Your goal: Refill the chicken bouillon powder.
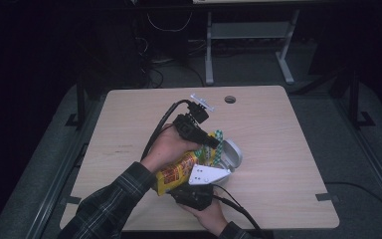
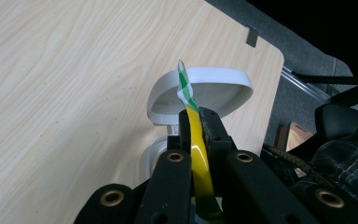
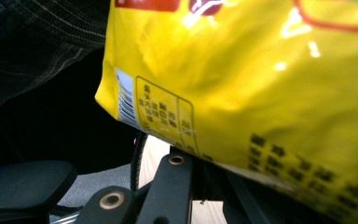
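Note:
A yellow snack bag (image 1: 176, 172) with a green-and-white checked top edge hangs tilted between both grippers, over a white bowl (image 1: 234, 154) on the wooden table (image 1: 278, 129). My left gripper (image 1: 213, 141) comes in from the upper left. In the left gripper view it (image 2: 196, 116) is shut on the bag's thin edge (image 2: 198, 144), with the bowl (image 2: 214, 88) just beyond the tips. My right gripper (image 1: 197, 185) holds the bag's lower end from the near side. In the right gripper view the bag (image 3: 261, 84) looms close above the shut jaws (image 3: 200, 163).
A round cable hole (image 1: 230, 99) lies near the table's far edge. A plaid sleeve (image 1: 109, 199) reaches in from the bottom left. Dark floor with cables and a grey desk frame (image 1: 209, 50) lies behind the table. Bare wood spreads to the left and right of the bowl.

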A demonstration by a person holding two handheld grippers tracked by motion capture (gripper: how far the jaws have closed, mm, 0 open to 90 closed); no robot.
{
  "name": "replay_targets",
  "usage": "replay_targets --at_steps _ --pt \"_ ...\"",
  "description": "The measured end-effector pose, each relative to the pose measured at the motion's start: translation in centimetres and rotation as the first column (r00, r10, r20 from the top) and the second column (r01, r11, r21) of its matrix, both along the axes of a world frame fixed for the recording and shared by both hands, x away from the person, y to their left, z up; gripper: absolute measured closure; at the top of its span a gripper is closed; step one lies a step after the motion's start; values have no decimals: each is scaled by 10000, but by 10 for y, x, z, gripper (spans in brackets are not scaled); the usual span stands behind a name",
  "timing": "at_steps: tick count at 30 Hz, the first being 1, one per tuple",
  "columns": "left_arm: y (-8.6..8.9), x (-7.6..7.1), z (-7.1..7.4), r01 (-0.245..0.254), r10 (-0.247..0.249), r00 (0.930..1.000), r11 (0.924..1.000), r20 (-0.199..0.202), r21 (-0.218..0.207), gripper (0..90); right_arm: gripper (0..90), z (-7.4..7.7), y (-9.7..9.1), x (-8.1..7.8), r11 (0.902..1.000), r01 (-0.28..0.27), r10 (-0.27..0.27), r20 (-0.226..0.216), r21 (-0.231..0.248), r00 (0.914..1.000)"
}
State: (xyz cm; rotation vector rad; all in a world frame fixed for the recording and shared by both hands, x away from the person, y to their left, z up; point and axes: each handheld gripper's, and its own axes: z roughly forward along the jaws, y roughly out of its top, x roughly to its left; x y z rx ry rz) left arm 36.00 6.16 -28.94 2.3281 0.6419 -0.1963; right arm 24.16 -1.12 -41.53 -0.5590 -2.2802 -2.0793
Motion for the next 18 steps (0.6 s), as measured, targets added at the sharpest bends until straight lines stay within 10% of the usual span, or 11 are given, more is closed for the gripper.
replay_targets --at_steps 18 --pt "33 -8 10 -244 236 9997 9926 -82 -1193 900 900 -6 4 3 9993 -17 8 -236 -385 9997"
